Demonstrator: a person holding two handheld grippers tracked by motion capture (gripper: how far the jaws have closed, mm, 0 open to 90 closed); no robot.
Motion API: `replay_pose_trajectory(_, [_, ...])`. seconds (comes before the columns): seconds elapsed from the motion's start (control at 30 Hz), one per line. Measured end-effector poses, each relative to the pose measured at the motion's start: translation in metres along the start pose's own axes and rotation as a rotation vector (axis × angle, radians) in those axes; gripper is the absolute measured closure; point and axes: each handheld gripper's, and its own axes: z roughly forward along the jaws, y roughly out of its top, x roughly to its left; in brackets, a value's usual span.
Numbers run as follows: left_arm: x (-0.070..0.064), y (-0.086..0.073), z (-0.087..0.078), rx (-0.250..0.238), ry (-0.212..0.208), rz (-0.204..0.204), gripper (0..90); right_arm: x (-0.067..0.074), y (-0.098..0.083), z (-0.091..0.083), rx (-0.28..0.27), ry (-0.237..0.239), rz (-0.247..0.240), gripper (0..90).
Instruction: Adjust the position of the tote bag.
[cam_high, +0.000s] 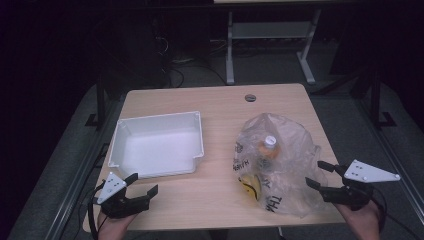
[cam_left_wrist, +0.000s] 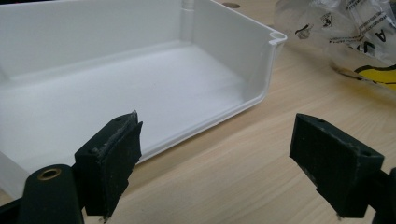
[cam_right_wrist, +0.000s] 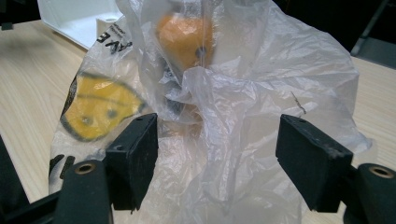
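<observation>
Light wood table (cam_high: 215, 195); white tray (cam_high: 199, 131) left, clear plastic bag (cam_high: 295, 145) right, well apart.

Plastic bag (cam_high: 280, 160) – black letters "THA", rest unreadable.

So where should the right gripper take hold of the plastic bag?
Probably at the crumpled loose film on the near right side of the plastic bag, coming in level from the table's front edge. The right gripper already faces that fold with its jaws open, and the orange bottle stands farther back, so the pads would pinch film alone.
</observation>
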Motion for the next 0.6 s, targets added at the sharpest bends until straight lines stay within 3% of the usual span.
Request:
replay_pose_trajectory(0.2, [-0.0011, -0.0012, -0.0011, -0.002, -0.001, -0.009, 16.0, 0.0018, 0.0016, 0.0021, 0.009, 0.006, -0.015, 29.0])
replay_pose_trajectory(0.37, [-0.0005, -0.0031, -0.0056, 0.001, -0.004, 0.006, 16.0, 0.002, 0.0039, 0.0011, -0.016, 0.011, -0.012, 28.9])
replay_pose_trajectory(0.6, [-0.0016, -0.0044, -0.0073, -0.001, -0.034, 0.007, 16.2, 0.0036, 0.0071, 0.0025, -0.026, 0.014, -0.023, 28.7])
